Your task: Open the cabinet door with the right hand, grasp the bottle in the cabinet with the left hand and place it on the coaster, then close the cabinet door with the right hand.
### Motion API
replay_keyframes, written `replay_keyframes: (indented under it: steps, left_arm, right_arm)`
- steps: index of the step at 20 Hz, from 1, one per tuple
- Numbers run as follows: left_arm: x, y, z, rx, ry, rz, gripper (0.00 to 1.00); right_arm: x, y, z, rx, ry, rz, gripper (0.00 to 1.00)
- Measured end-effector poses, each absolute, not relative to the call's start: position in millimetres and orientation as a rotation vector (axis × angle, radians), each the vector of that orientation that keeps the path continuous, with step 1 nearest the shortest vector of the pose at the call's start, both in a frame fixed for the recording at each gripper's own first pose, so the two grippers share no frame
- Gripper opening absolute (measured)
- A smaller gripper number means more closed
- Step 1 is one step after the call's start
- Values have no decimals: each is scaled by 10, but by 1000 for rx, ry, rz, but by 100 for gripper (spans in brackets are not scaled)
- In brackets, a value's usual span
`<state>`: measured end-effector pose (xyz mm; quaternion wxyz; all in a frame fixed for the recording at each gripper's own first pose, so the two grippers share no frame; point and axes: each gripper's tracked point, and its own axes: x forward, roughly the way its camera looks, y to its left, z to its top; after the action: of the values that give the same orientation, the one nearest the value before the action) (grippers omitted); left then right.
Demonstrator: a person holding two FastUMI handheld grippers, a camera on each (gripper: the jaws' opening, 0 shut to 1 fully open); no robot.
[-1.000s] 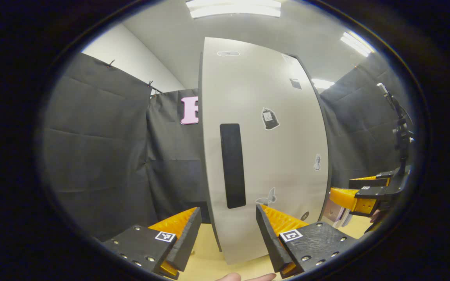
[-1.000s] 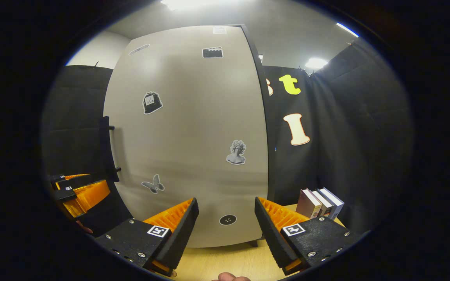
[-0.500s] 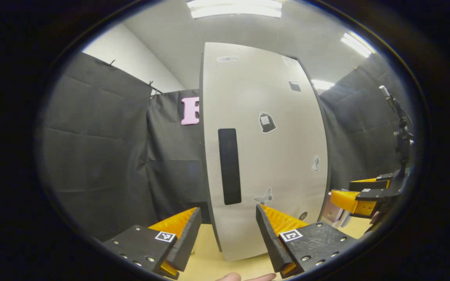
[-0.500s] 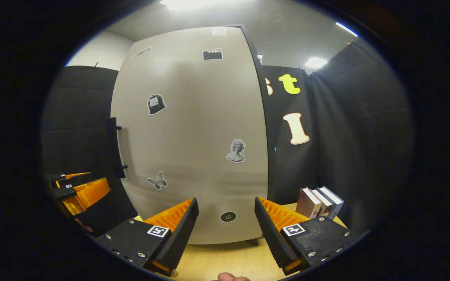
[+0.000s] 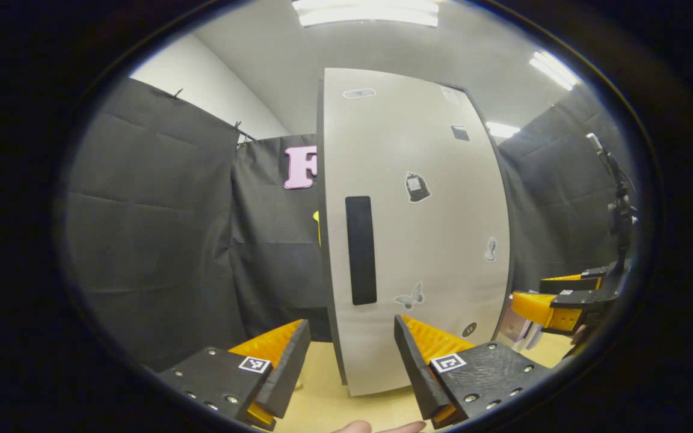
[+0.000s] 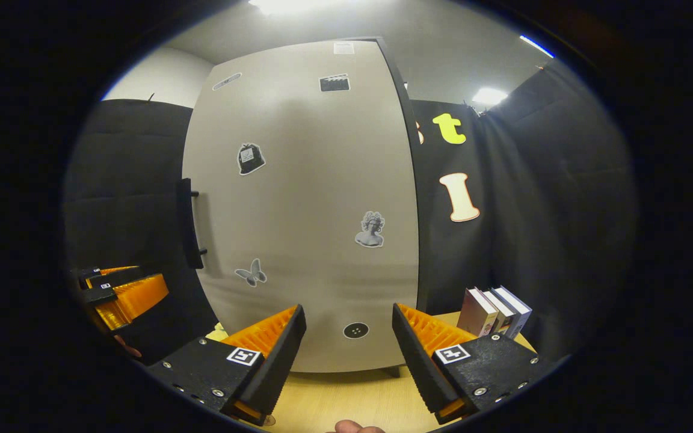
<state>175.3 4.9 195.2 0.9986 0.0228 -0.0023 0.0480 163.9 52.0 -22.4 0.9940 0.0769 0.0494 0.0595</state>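
Observation:
A tall pale-grey cabinet door [image 5: 418, 240] with several stickers stands upright on the wooden table, and it hides whatever is behind it. Its black vertical handle [image 5: 361, 249] lies just above and between my left gripper's [image 5: 351, 361] fingers, which are open and hold nothing. In the right gripper view the same door [image 6: 304, 210] faces me, with the handle [image 6: 189, 224] seen edge-on at its left side. My right gripper [image 6: 346, 355] is open and bare, a short way in front of the door's lower part. Each gripper also appears off to the side in the other's view: the right gripper [image 5: 554, 300] and the left gripper [image 6: 124, 294].
Several books [image 6: 494, 310] stand on the wooden table [image 6: 346, 397] to the right of the cabinet. A small pale-yellow thing [image 6: 219, 332] lies on the table by the door's lower left corner. Black cloth walls close in the booth on both sides.
The door and its handle have drifted rightward in both views and look slightly smaller, so both grippers have shifted a little. Both stay open.

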Motion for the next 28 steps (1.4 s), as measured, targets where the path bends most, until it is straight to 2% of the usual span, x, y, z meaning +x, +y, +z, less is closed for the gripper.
replay_keyframes:
  steps: [1,2,3,21,22,23,24,25,26,27,28]
  left_arm:
    - [1751,44,1964,47,-5,94,81]
    - [1759,42,1963,50,-4,92,81]
    - [1764,42,1974,54,-7,91,86]
    - [1887,187,1957,39,1,87,86]
    - [1880,181,1947,38,3,85,81]
    - [1878,185,1938,37,4,84,86]
    - [1888,186,1932,36,4,83,81]
    - [1892,187,1934,37,5,83,86]
    - [1895,194,1929,37,5,82,86]
    - [1891,199,1937,35,5,80,81]
    - [1896,192,1923,36,7,80,81]
  right_arm:
    - [1647,523,-211,155,98,121,90]
    - [1654,527,-203,153,95,120,90]
    - [1660,526,-191,152,93,122,90]
    - [1675,595,-220,155,102,115,90]
    - [1675,595,-224,157,101,114,90]
    - [1673,591,-215,157,100,112,90]
    - [1665,586,-211,155,99,110,90]
    - [1666,583,-211,153,100,110,90]
    - [1664,588,-220,152,103,108,90]
    - [1662,583,-229,152,107,106,90]
    - [1662,591,-229,154,108,105,90]
